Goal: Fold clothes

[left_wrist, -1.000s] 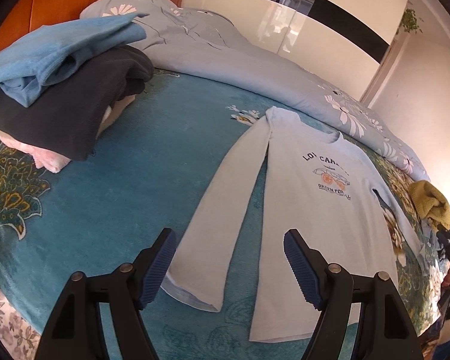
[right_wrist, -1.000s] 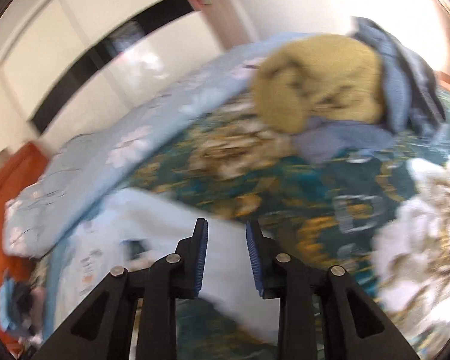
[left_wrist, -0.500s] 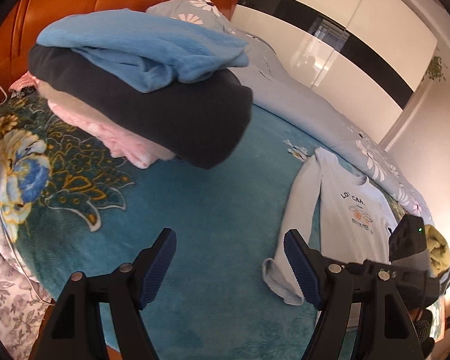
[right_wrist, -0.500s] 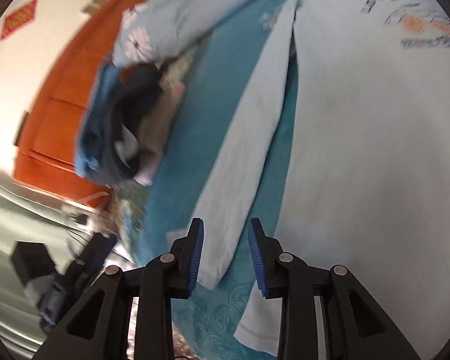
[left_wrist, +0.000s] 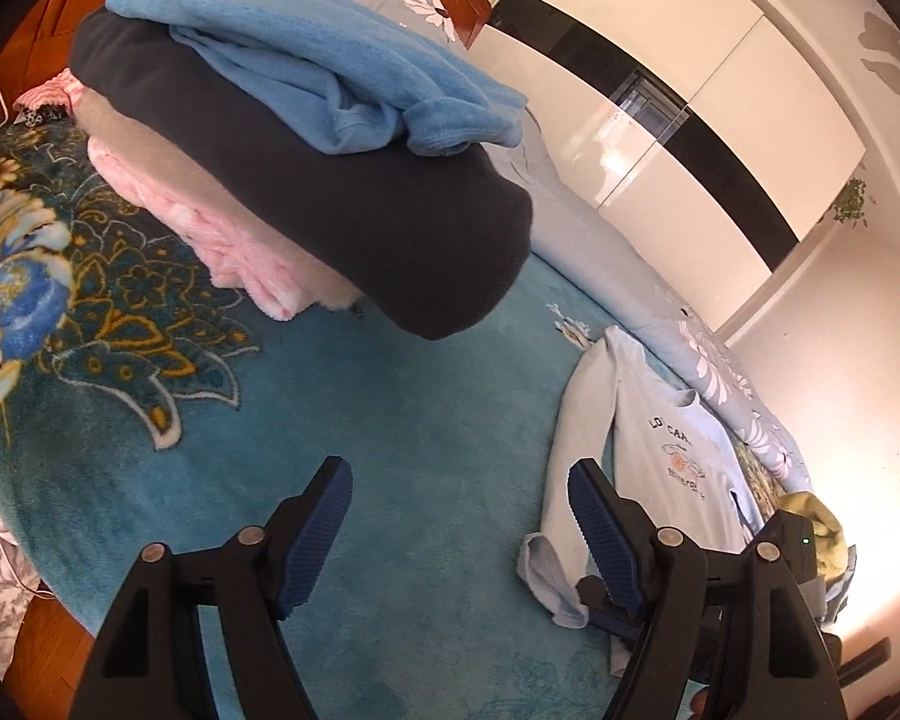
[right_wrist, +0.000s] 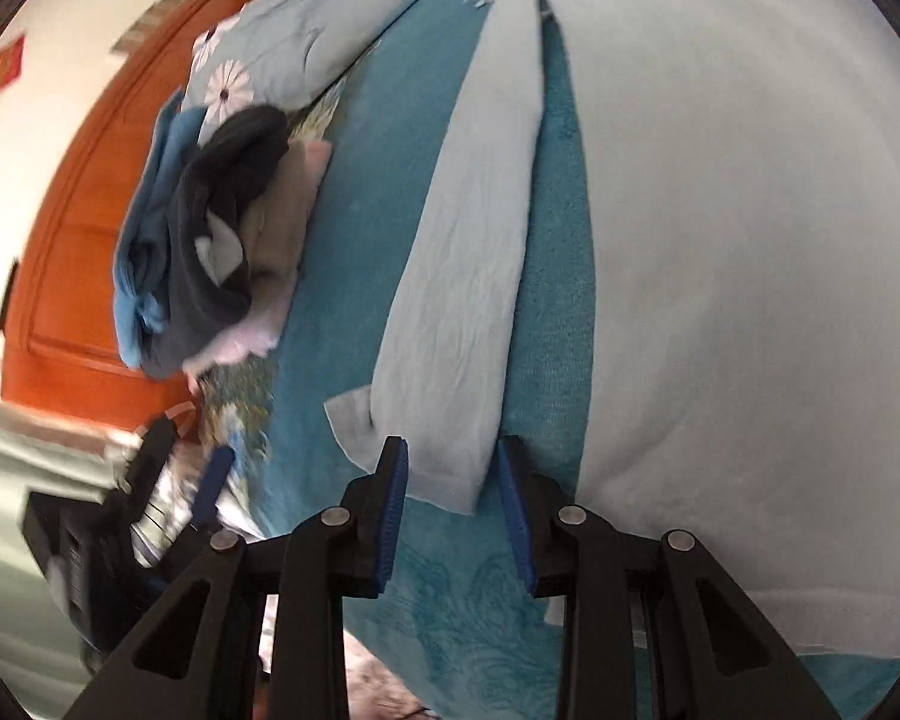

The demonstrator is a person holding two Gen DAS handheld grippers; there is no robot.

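A pale blue long-sleeved shirt (right_wrist: 720, 240) with a printed chest lies flat on the teal blanket (left_wrist: 390, 450); it also shows in the left wrist view (left_wrist: 666, 450) at the right. My right gripper (right_wrist: 453, 510) is open, its jaws straddling the cuff of the shirt's left sleeve (right_wrist: 468, 312) without closing on it. My left gripper (left_wrist: 459, 534) is open and empty over bare blanket, left of the shirt. The right gripper's body shows in the left wrist view (left_wrist: 792, 546) at the sleeve cuff.
A stack of folded clothes (left_wrist: 306, 138), blue on dark grey on pink, lies at the back left by the orange headboard (right_wrist: 78, 228). A flowered light blue duvet (left_wrist: 720, 372) runs along the far side. A yellow garment (left_wrist: 822, 528) lies beyond the shirt.
My left gripper has swung left, away from the shirt toward the folded stack. My right gripper has swung from the yellow garment to the sleeve cuff and come down around it.
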